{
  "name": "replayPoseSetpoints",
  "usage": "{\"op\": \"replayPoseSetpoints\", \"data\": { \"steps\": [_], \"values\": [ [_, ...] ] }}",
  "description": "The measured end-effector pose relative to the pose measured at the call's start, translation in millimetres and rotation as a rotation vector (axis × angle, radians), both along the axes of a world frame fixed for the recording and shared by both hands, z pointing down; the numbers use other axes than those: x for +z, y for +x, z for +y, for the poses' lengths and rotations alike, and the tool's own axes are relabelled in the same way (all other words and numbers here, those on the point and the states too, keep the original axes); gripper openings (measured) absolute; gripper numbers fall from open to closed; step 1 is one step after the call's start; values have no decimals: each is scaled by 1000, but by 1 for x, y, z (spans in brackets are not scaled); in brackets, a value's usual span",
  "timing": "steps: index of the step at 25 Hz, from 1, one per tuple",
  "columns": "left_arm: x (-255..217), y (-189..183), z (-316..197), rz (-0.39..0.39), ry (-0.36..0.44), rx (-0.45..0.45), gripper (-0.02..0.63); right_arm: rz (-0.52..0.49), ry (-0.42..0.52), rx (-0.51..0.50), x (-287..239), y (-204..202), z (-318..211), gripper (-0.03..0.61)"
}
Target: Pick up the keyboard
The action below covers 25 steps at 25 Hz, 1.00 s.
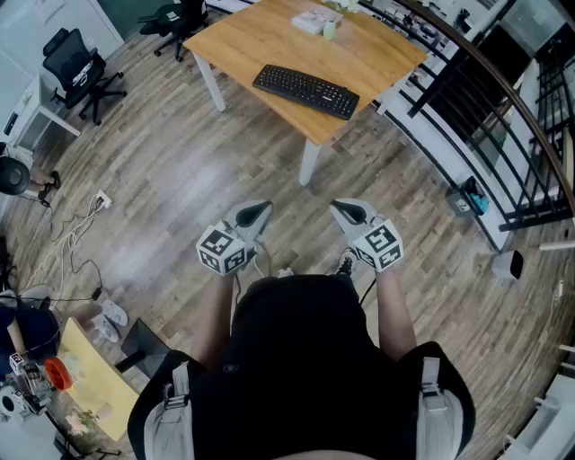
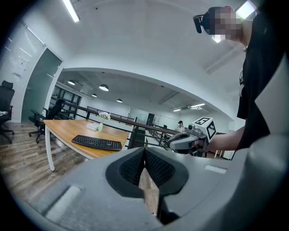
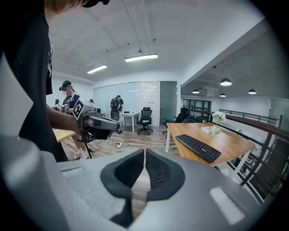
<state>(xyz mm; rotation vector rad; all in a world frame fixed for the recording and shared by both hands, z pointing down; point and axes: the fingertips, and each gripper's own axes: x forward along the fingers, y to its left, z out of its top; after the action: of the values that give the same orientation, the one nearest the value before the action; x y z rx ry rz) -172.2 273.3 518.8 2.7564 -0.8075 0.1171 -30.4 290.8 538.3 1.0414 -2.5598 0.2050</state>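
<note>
Tongs nearest, at 6 o'clock in the head view: left tongs (image 1: 259, 212) and right tongs (image 1: 344, 212) side by side, close to the body, each pinched fully shut on nothing, pads meeting. Hover above the wooden floor (image 1: 180, 180), well apart from anything to grasp.

Farther out, toward 12 o'clock: keyboard (image 1: 305, 91), black, lying flat and slantwise on the light wood worktop (image 1: 260, 40), close to its near edge and corner. Beyond it, on the far side of the worktop, small pale items (image 1: 314, 22), too small to make out.

Looks light, stiff and long; probably hard plastic, smooth along the frame, keys liable to give under pressure. Best taken by both short ends at once, one pair of tongs to each, pads on the frame rather than the keys. Needs both pairs opened wide beforehand. Single-ended pinch likely to let the long body sag or twist.
</note>
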Motion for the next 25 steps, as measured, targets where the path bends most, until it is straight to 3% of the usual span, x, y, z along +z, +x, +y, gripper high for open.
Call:
{"op": "replayPoseSetpoints", "data": {
  "steps": [14,25],
  "values": [
    [4,-8,20,-9,-24,30,11,-38,-8,82,4,1,23,14],
    [7,23,14,-21,-41,37,12,-49,-21,130,12,35,15,14]
  ]
}}
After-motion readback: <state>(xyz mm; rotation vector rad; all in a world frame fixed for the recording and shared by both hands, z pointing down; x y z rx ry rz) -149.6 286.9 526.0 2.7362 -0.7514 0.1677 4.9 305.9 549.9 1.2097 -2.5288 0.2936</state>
